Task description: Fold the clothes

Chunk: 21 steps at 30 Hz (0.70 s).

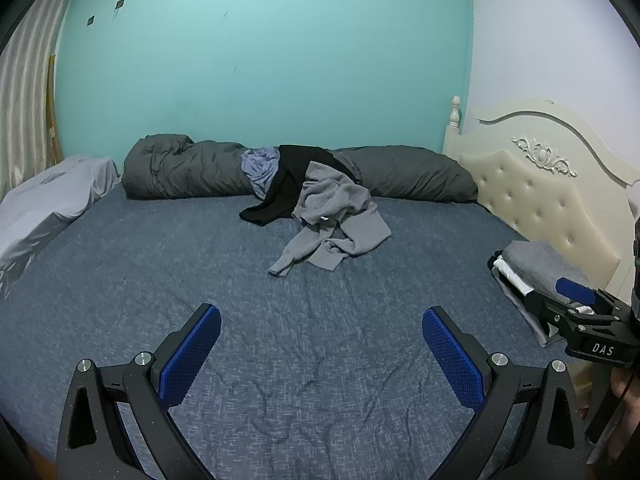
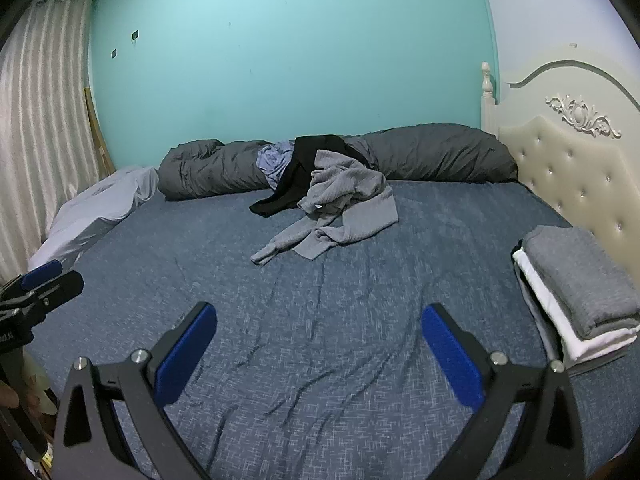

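A crumpled grey sweater lies in a heap on the blue bed sheet, far ahead of both grippers. A black garment and a pale purple one are draped behind it over a rolled dark grey duvet. A folded stack, grey on white, sits at the bed's right side. My left gripper hovers open over bare sheet, holding nothing. My right gripper is open and empty too; it shows at the right edge of the left wrist view.
A cream tufted headboard bounds the bed on the right. The turquoise wall stands behind the duvet. A pale grey bundle lies at the left edge, with a striped curtain beyond it.
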### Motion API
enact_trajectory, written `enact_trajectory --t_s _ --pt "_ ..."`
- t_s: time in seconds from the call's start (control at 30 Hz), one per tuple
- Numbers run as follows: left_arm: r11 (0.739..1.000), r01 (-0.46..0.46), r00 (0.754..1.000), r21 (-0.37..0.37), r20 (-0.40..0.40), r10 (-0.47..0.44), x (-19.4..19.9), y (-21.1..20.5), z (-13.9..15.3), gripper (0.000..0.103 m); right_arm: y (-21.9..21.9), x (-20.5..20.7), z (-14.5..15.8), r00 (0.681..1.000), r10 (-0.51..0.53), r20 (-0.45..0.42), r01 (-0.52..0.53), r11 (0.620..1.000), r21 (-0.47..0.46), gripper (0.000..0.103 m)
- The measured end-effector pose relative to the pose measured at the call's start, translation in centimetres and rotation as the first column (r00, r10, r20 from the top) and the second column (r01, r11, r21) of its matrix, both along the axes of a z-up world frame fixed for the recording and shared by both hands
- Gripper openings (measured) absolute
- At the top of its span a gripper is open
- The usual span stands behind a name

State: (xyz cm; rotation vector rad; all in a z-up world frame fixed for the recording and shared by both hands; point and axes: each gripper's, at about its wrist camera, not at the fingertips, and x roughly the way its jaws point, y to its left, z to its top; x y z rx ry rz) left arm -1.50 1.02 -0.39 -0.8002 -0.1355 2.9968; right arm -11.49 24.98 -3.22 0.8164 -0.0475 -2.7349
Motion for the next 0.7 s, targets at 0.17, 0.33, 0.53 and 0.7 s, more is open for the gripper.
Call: enact_trajectory --t_s 0.17,0.33,0.53,0.7 --pt "1.0 -0.028 1.0 0.012 -0.001 0.028 -1.4 -0.6 -1.3 0.103 -0.1 -1.0 -1.1 1.0 -0.002 0.019 0.002 1.0 0.012 0.103" --pt "0.996 -0.086 0.996 0.021 0.024 0.085 -4.2 -1.7 -3.9 0.103 -0.2 -3.5 -3.8 0.998 -0.005 0.069 0.004 1.0 0.017 0.103" --pt "0.989 -0.144 0.988 0.042 0.07 0.14 -8.5 -3.6 -8.6 0.103 -0.5 -8.1 -8.8 0.988 -0.002 0.155 -0.001 1.0 0.018 0.103" --pt "0.982 -0.181 0.98 0.056 0.098 0.175 -12.7 -5.5 -12.8 0.103 -1.6 -13.1 -12.6 0.979 0.01 0.201 -0.02 0.999 0.044 0.103"
